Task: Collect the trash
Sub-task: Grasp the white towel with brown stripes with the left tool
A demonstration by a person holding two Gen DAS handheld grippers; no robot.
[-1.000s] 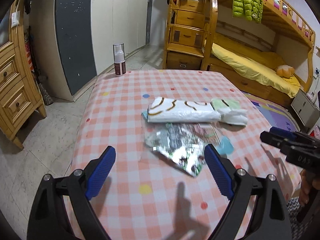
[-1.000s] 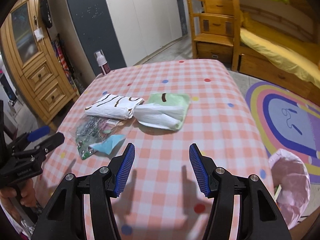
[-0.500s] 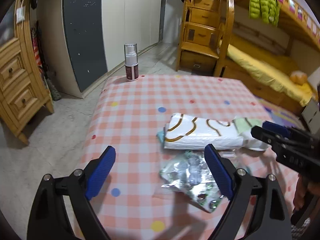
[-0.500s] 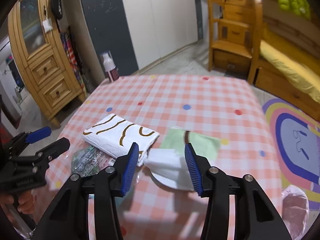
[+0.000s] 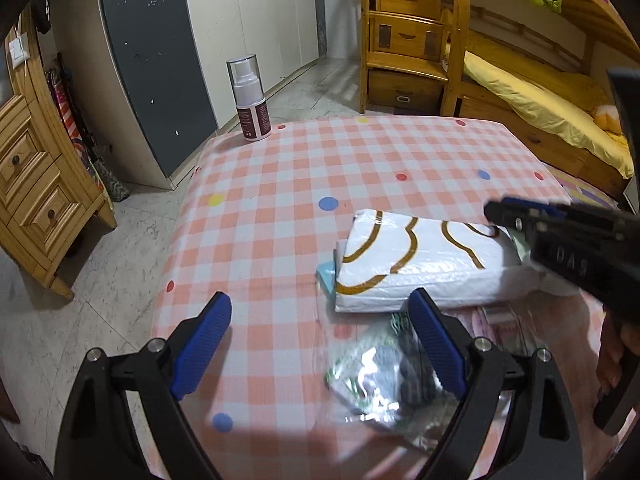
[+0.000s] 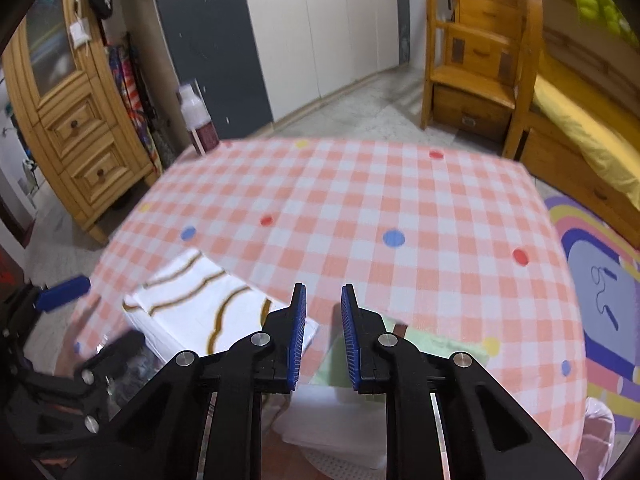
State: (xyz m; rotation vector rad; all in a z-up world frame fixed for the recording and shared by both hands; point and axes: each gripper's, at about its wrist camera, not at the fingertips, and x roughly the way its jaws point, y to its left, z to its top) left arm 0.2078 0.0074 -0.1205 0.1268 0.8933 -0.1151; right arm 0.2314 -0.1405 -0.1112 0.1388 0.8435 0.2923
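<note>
**Blue-padded jaws closing in on the first piece of desk litter**

Blue ribbed pads of the right gripper (image 6: 322, 336) stand nearly together, a narrow gap left between them; nothing is seen pinched in that gap, and whether the tips below touch the white folded tissue (image 6: 336, 420) lying under them cannot be told from this view. Beside that tissue, at about 2 o'clock, lies a pale green wrapper (image 6: 436, 350). At 10 o'clock from the jaws rests the white packet with brown lines (image 6: 192, 312).

Jaws of the left gripper (image 5: 320, 344) stand wide apart and hold nothing; they hover above the desk (image 5: 360, 160), with the crinkled silvery wrapper (image 5: 380, 376) partly behind the right-hand pad. At 12 o'clock lies the same white packet (image 5: 412, 264), a light blue scrap (image 5: 326, 280) showing from under its left edge. A spray bottle (image 5: 250, 100) stands upright at the desk's far left corner, well apart from the litter. A pink bag (image 6: 598, 432) shows at 4 o'clock in the right view, beyond the desk edge.

Judged step: first pick-up, right side. Next move calls for the pads to settle on the tissue, close fully, and lift toward the pink bag, presumably the bin.
</note>
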